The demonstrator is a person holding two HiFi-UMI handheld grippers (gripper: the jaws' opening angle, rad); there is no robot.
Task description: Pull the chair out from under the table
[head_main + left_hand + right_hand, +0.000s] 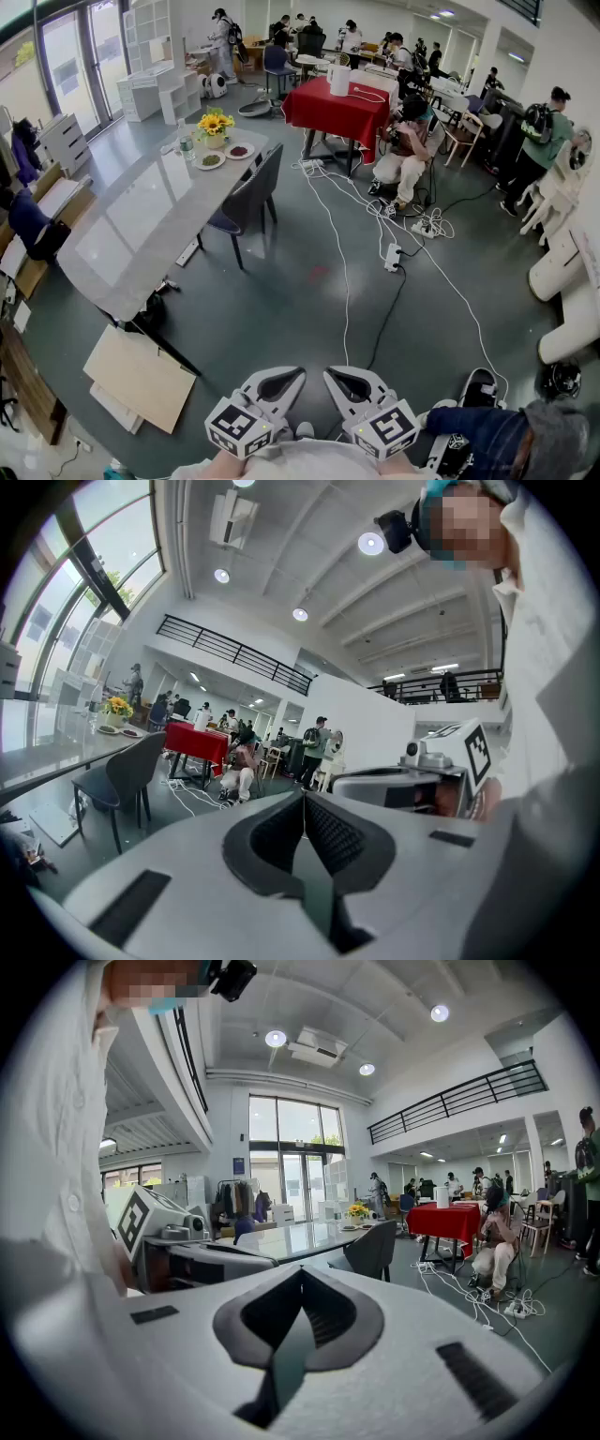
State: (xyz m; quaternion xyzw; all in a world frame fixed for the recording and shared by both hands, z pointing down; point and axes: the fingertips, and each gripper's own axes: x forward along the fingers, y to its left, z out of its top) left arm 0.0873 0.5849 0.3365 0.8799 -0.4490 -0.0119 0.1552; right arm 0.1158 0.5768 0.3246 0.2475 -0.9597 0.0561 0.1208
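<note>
A busy, high-ceilinged workroom with a grey floor (281,300): the dark grey upholstered chair (251,192) stands at the right long side of the long glossy grey table (141,234), toward its far end, its seat tucked under the tabletop's edge. On the table just left of the chair lie two small white plates (211,160) and a vase of yellow sunflowers (215,125). Farther off, to the chair's right, stands a table under a red cloth (337,108), with a crouching person (408,145) at its right side and white cables (342,234) trailing over the floor toward the near side. A flat sheet of pale board (141,375) lies on the floor by the grey table's near end. Well apart from the chair, at the near edge, the left gripper (278,380) and the right gripper (354,382) sit side by side, each with its jaws pressed together on nothing.
</note>
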